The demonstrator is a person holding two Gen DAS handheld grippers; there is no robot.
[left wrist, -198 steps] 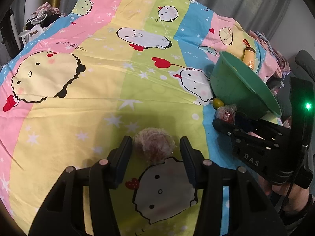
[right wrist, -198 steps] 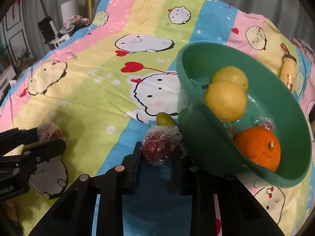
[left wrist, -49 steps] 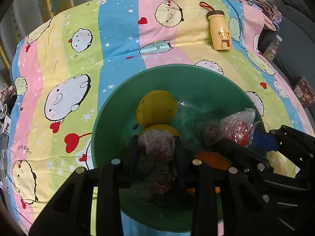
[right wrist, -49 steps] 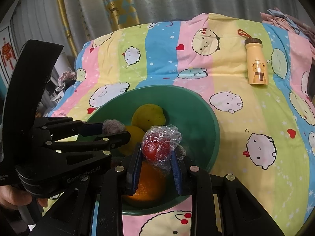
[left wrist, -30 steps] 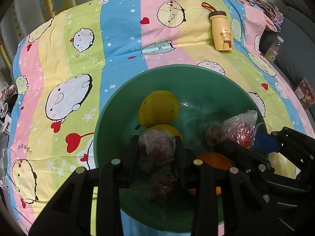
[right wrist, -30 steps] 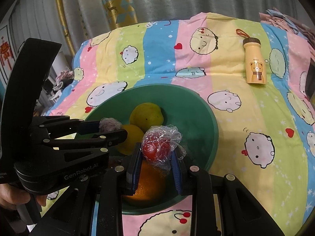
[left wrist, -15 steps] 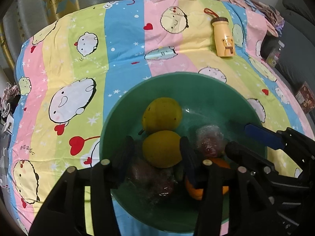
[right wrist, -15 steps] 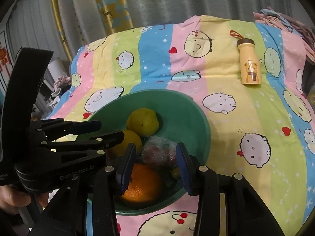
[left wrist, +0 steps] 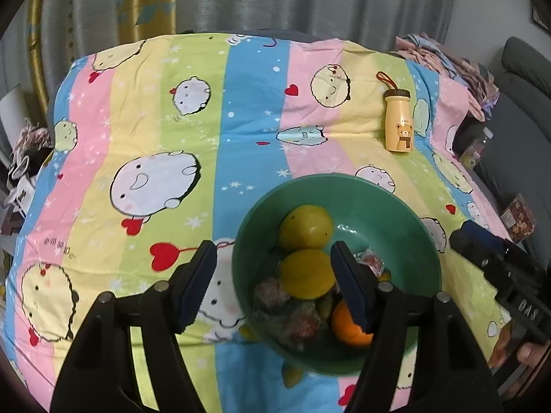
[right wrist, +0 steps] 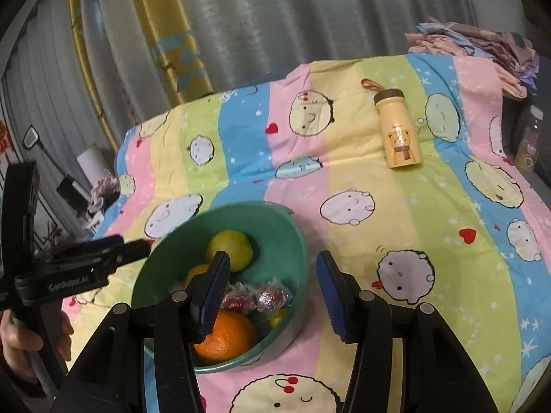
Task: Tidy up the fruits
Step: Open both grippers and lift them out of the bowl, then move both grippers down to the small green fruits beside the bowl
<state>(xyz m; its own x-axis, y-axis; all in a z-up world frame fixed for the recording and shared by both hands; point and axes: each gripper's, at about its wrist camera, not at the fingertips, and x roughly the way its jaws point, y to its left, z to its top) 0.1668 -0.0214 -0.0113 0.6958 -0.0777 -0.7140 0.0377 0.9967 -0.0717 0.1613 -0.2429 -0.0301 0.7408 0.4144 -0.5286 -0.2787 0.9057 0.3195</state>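
A green bowl (left wrist: 389,230) sits on the cartoon-print bedspread (left wrist: 137,130). Two yellow fruits (left wrist: 305,227), an orange (left wrist: 349,325) and several plastic-wrapped red fruits (left wrist: 299,320) lie in it. My left gripper (left wrist: 272,246) hovers above the bowl's left side, jaws opening, nothing between them. The right wrist view shows the same bowl (right wrist: 275,216), the orange (right wrist: 225,335) and wrapped fruits (right wrist: 268,296). My right gripper (right wrist: 272,260) hangs over the bowl's right rim, jaws opening and empty. A small green fruit (left wrist: 292,377) lies outside the bowl's near edge.
A yellow bear-print bottle (left wrist: 397,124) lies on the bedspread beyond the bowl. Folded clothes (right wrist: 475,41) are piled at the far right corner, and a jar (right wrist: 530,137) stands off the bed's right edge. Grey curtains hang behind. A hand (right wrist: 20,337) holds the left gripper.
Both grippers have let go of their wrapped red fruits, which now lie in the bowl. Both have opened and pulled back and up from the bowl.
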